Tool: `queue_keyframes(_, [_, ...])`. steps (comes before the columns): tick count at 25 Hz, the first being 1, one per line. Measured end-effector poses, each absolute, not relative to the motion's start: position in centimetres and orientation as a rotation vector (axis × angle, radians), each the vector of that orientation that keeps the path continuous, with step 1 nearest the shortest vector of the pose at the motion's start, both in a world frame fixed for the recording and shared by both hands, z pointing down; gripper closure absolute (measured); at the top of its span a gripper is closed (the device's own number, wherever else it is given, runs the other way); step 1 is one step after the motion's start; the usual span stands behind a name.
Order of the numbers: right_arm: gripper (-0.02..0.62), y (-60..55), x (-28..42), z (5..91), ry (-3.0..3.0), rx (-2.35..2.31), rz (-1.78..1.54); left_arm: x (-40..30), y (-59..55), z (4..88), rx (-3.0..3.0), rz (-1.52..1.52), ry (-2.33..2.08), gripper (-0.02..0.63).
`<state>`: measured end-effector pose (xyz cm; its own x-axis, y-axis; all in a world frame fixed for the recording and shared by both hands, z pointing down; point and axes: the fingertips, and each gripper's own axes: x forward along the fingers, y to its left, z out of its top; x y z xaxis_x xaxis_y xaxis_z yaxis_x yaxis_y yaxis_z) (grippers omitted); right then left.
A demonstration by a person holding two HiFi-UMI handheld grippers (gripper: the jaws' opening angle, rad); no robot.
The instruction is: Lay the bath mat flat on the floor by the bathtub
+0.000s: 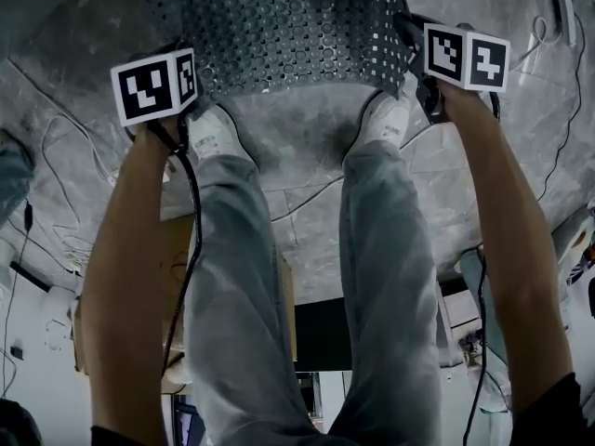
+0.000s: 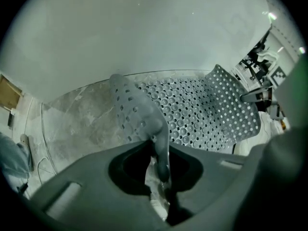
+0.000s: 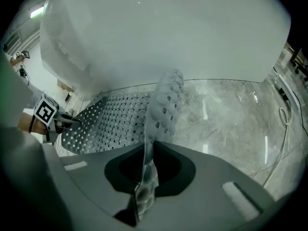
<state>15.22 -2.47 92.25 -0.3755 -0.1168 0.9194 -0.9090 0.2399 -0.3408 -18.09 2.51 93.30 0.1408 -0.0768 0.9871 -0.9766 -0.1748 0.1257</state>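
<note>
A grey perforated bath mat point(image 1: 288, 26) with suction cups hangs between my two grippers over the marble floor point(image 1: 307, 165), next to the white bathtub wall point(image 2: 144, 37). My left gripper point(image 2: 161, 177) is shut on the mat's corner point(image 2: 137, 112), which folds up out of the jaws. The right gripper point(image 3: 144, 177) is shut on the opposite corner point(image 3: 166, 105). In the head view the left gripper point(image 1: 172, 119) sits at the mat's left edge, the right gripper point(image 1: 423, 86) at its right edge. The mat's middle point(image 2: 192, 109) sags toward the floor.
The person's two legs in jeans and white shoes point(image 1: 214, 133) stand just behind the mat. Cables point(image 1: 56, 147) trail over the floor at left and at right point(image 3: 284, 124). A cardboard box point(image 2: 9, 93) sits far left.
</note>
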Motion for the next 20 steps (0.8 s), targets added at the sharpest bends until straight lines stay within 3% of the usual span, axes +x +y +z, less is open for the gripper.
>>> queue_keyframes(20, [0.569, -0.9, 18.1, 95.8, -1.606, 0.965, 1.077, -23.6, 5.1, 97.3, 1.376, 1.447, -1.063, 0.551])
